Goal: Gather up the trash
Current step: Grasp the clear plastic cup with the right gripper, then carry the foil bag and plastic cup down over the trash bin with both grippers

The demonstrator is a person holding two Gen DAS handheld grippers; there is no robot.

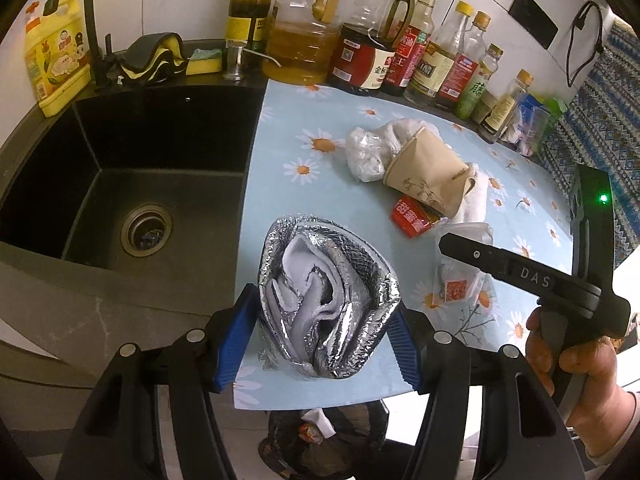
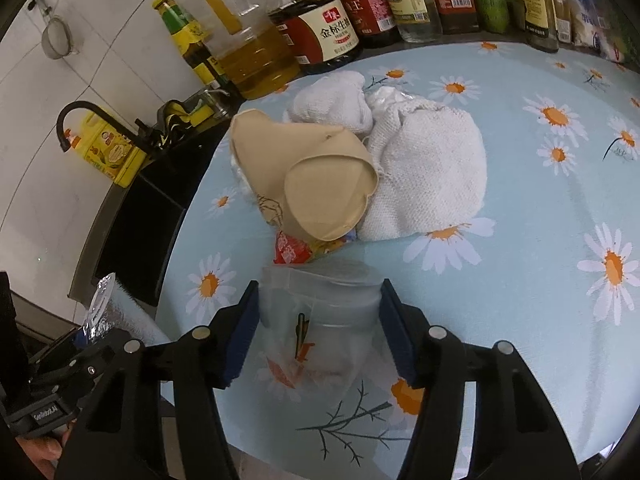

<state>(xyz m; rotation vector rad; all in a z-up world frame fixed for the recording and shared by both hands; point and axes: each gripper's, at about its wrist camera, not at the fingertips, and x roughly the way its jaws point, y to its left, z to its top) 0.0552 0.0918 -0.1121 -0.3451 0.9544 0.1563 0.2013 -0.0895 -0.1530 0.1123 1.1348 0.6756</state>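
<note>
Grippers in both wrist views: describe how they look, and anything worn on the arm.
Each gripper, left gripper and right gripper, is black with silver round fasteners and two ribbed blue pads. Seen from the left wrist, the right one bears white "DAS" lettering and a green light. A pale sleeve cuff shows.

Counter cloth (image 2: pixel 520 208): pale blue, white-and-orange daisy print. Foil bag (image 1: pixel 328 304): silver, quilted. Paper cup (image 2: pixel 316 184): beige. Towel (image 2: pixel 432 168): white. Sachet (image 1: pixel 412 216): red. Sink (image 1: pixel 132 184): black.
</note>
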